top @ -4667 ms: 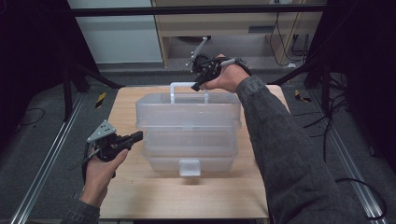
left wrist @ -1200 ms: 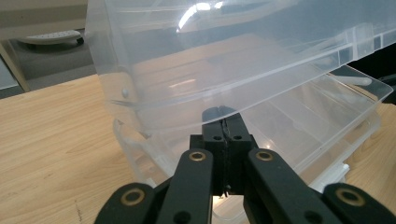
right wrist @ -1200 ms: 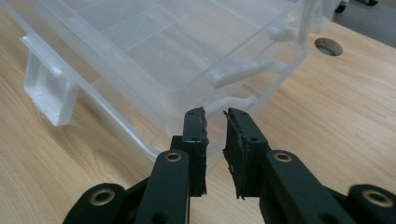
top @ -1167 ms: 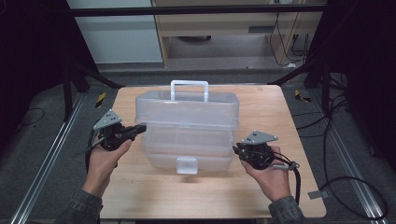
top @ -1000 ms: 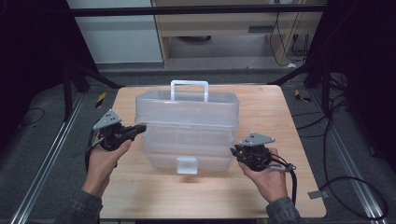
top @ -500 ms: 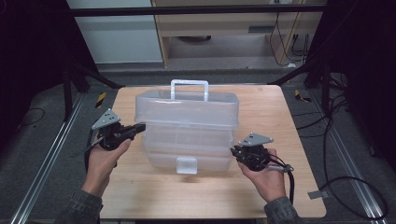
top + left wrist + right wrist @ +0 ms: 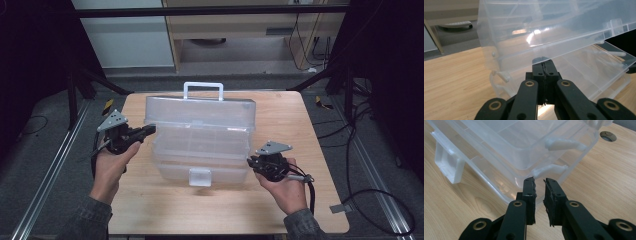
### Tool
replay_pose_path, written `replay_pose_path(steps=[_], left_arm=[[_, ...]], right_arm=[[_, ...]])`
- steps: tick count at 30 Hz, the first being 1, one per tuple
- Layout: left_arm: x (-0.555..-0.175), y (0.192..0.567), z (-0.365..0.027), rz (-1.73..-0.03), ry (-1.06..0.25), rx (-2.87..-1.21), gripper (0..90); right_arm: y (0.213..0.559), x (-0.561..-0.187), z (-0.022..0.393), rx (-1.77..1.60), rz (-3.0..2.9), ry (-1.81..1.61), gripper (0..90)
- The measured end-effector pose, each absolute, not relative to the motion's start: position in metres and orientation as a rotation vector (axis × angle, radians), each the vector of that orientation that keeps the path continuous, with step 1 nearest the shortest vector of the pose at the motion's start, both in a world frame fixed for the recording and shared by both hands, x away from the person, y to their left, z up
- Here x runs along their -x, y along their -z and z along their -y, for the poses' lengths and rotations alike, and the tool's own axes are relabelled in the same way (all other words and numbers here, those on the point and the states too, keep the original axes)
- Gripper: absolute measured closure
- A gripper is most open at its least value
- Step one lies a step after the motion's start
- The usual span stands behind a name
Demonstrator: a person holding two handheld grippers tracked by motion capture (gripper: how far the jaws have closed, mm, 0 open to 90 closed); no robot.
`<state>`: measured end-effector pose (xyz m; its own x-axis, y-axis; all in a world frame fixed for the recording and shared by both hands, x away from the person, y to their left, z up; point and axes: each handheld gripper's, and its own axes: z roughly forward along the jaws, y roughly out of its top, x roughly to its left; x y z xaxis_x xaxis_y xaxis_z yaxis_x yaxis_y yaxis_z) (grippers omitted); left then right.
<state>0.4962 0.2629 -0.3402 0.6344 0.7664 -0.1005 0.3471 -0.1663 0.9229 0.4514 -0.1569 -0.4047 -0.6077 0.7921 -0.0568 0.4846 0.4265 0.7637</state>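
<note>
The left claw (image 7: 543, 75) is shut tight, with nothing between its black jaws. Its tip sits right against the left end of the big see-through plastic box (image 7: 200, 137), just under the edge of the top layer. The right claw (image 7: 539, 192) has its jaws almost together, with only a thin gap, and nothing is pinched in it. It points at the lower right corner of the box, very near the bottom tray's rim; whether it touches is hard to tell.

The box stands in the middle of the light wooden worktop (image 7: 280, 205). It has a white carry handle (image 7: 203, 90) at the far side and a white latch (image 7: 199, 176) at the near side. Its layers look fanned apart, so it seems to be open.

The box is probably light and stiff, but the plastic is smooth and slippery, and the thin walls may bend or crack if squeezed hard. The layers could swing on their white arms. Good places to hold are the handle, the latch, or a rim at each end, one claw on each side.
</note>
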Motion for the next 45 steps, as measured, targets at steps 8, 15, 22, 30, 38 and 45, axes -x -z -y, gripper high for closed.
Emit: replay_pose_path(steps=[8, 15, 22, 30, 38, 45], left_arm=[[-0.509, 0.328, -0.261, -0.900, -0.512, -1.766, 89.6], [-0.514, 0.326, -0.265, -0.919, -0.542, -1.774, 88.6], [-0.514, 0.325, -0.270, -0.930, -0.553, -1.764, 88.6], [-0.513, 0.325, -0.266, -0.940, -0.615, -1.787, 86.8], [-0.510, 0.324, -0.262, -0.945, -0.662, -1.812, 82.8], [-0.508, 0.326, -0.264, -0.958, -0.686, -1.807, 82.4]], right_arm=[[0.405, -0.452, 0.158, -1.088, -2.278, -1.026, 78.5], [0.405, -0.452, 0.157, -1.079, -2.279, -1.019, 78.5], [0.405, -0.452, 0.157, -1.077, -2.280, -1.016, 78.5], [0.405, -0.452, 0.157, -1.076, -2.281, -1.016, 78.5], [0.405, -0.452, 0.158, -1.078, -2.279, -1.021, 78.5], [0.405, -0.452, 0.158, -1.077, -2.278, -1.023, 78.5]])
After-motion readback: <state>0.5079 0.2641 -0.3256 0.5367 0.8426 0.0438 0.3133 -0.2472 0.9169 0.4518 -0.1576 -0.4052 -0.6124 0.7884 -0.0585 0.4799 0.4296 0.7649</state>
